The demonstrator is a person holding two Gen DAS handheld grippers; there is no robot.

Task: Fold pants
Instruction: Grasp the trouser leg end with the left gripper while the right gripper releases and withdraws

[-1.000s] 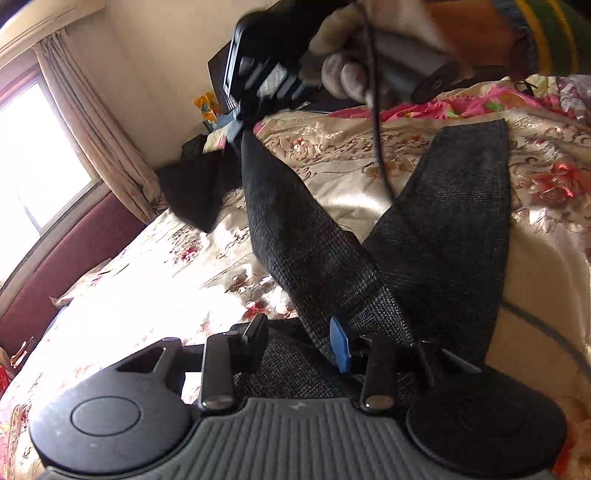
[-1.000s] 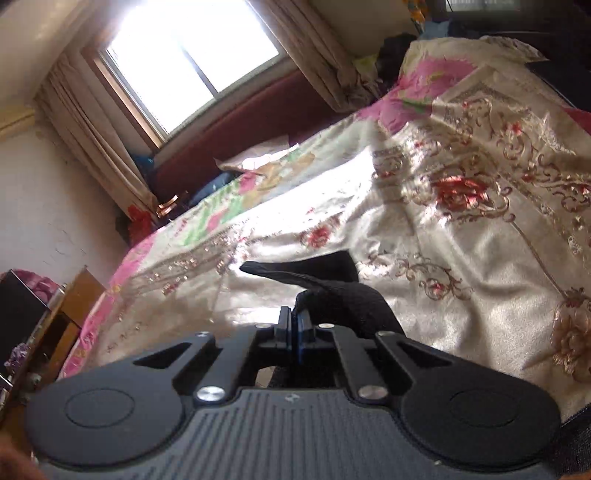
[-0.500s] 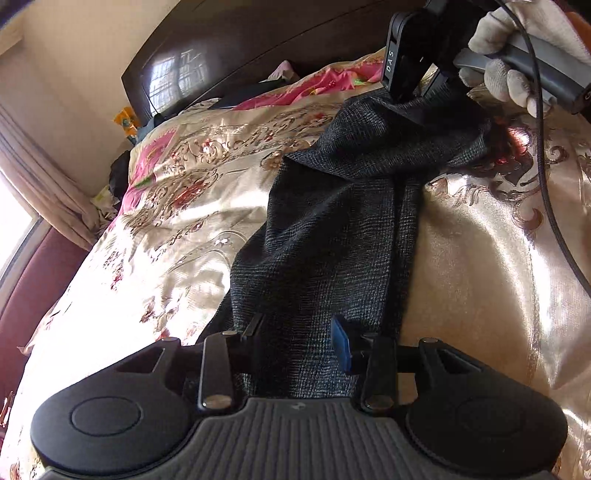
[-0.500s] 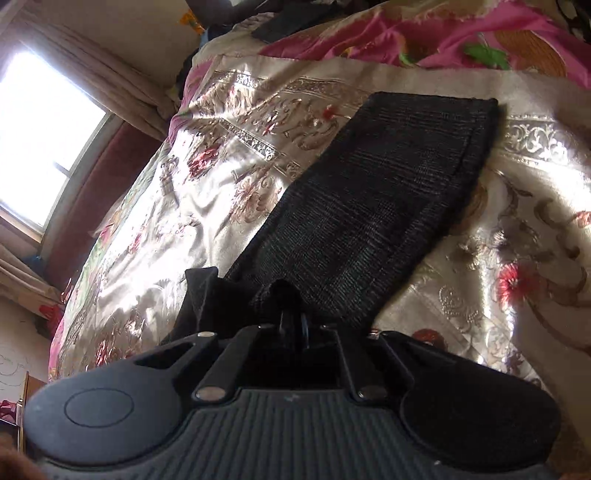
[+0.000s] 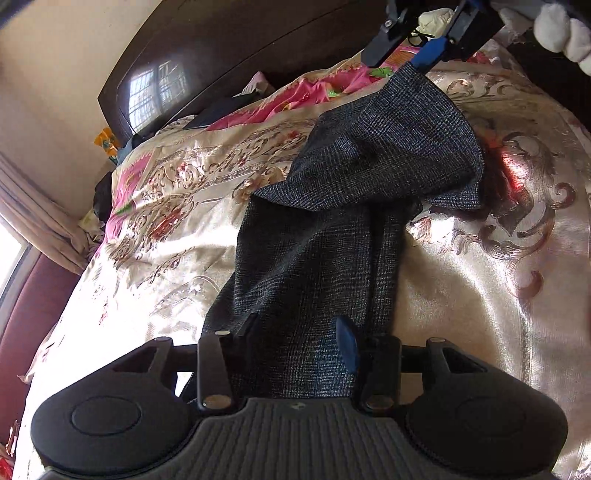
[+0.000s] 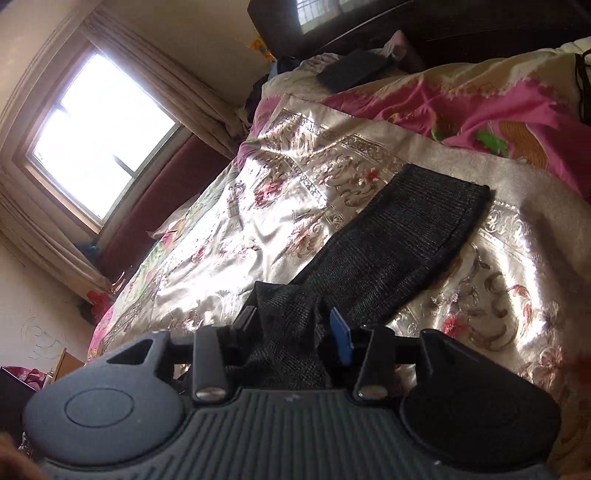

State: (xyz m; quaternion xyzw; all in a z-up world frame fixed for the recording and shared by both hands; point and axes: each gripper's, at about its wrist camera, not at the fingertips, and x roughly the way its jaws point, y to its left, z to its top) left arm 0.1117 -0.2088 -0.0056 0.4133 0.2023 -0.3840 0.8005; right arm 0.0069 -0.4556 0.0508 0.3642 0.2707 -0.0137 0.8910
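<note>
Fingers first: my left gripper point(image 5: 297, 334) has its two fingers standing apart with the dark grey pants point(image 5: 317, 258) lying between them; the jaws have just been opening, and neither pad appears to press the cloth. My right gripper point(image 6: 291, 326) likewise shows two fingers parted, having just been opening from a tight pinch, with a bunched fold of the pants point(image 6: 391, 243) sitting loose in the gap. I read both as released.

Count: one pair of pants, two grippers, one bed with a floral gold bedspread point(image 5: 480, 295), one dark headboard point(image 5: 240, 48), one window point(image 6: 99, 136).

The pants lie on the bedspread, one leg brought over the other.

The left wrist view shows what the right does not: the right gripper point(image 5: 417, 40) from outside at the top edge, one blue pad touching a raised corner of the upper leg, with a white-gloved hand point(image 5: 554, 33) behind it. It also shows the upper leg slumped in a rumpled fold over the lower one.

The right wrist view alone shows the far hem of the lower leg lying flat near the pink quilt point(image 6: 461, 96), the window, a curtain point(image 6: 195, 92), and a dark flat object point(image 6: 351, 70) by the headboard.
</note>
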